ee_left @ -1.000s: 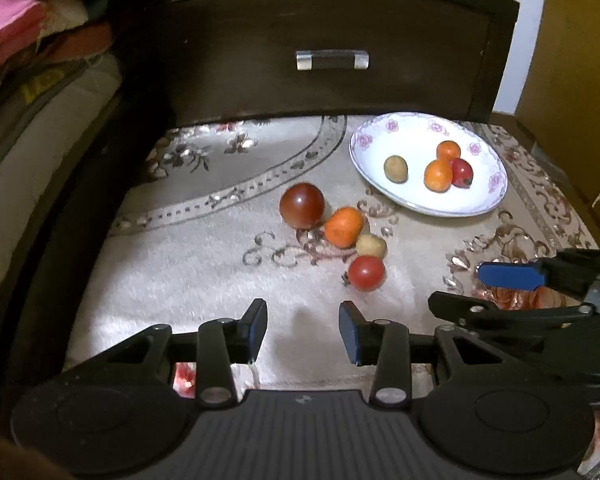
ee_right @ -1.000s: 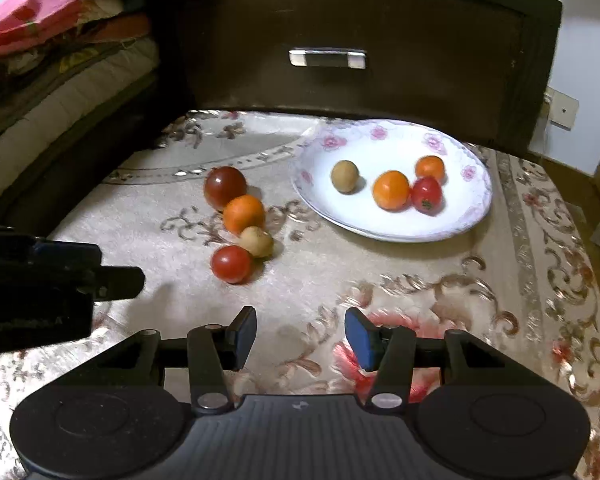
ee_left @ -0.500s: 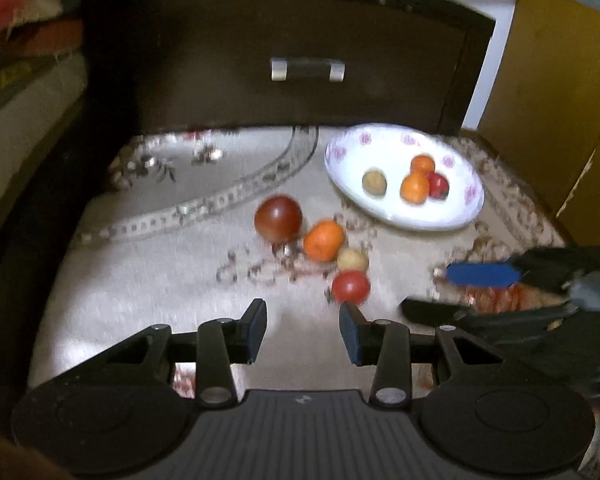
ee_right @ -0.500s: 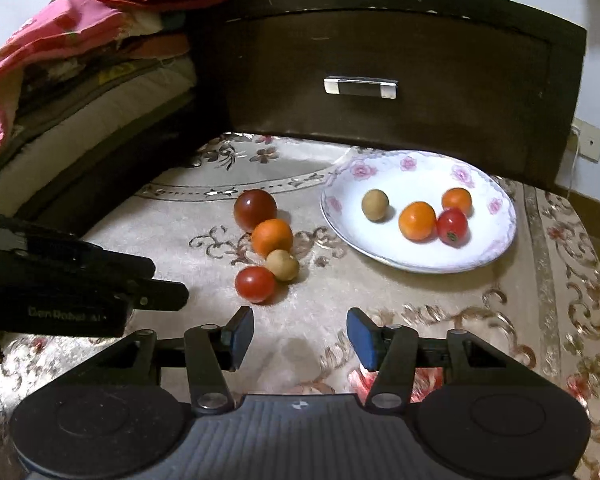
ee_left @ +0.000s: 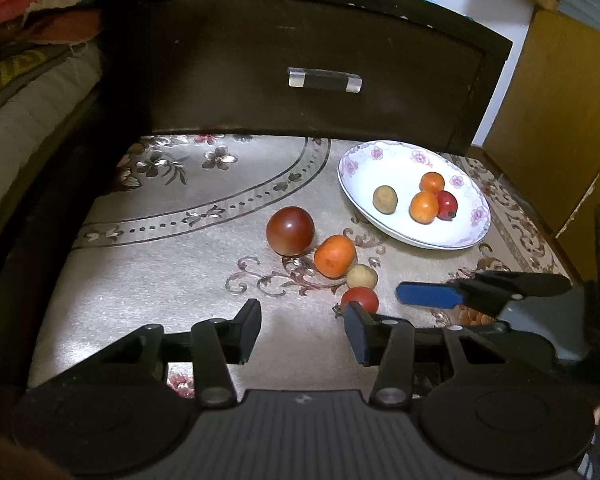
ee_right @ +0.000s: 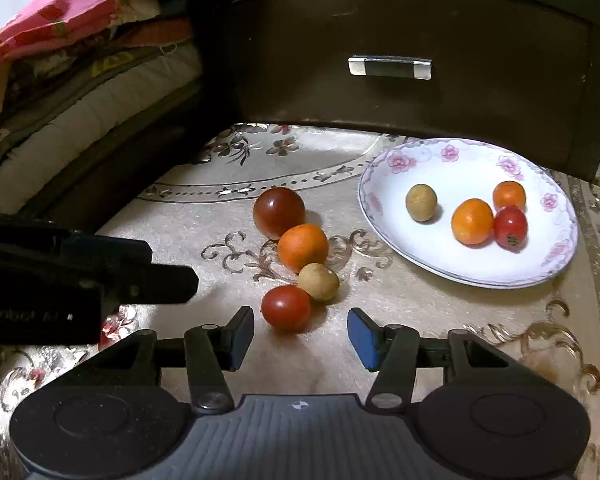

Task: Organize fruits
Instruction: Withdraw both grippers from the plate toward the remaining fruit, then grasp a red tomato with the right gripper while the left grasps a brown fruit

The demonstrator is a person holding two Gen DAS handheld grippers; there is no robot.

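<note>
A white floral plate (ee_right: 476, 274) (ee_left: 460, 240) holds several small fruits: a tan one (ee_right: 421, 202), two orange ones and a red tomato (ee_right: 510, 226). On the cloth lie a dark red tomato (ee_right: 279, 212) (ee_left: 290, 231), an orange (ee_right: 302, 247) (ee_left: 335, 256), a tan fruit (ee_right: 319, 281) (ee_left: 362, 277) and a red tomato (ee_right: 286, 307) (ee_left: 360, 298). My right gripper (ee_right: 301, 336) is open and empty, just short of the red tomato. My left gripper (ee_left: 302, 330) is open and empty, left of that tomato.
A dark wooden drawer front (ee_right: 412, 64) with a metal handle (ee_right: 390, 67) stands behind the cloth. Stacked bedding (ee_right: 80, 80) lies at the left. A yellow wooden cabinet (ee_left: 560, 120) stands at the right. The left gripper's body (ee_right: 60, 280) shows at the right view's left edge.
Both grippers have moved forward toward the loose fruits. The right gripper is now close to the red tomato. The fruits have not moved.
</note>
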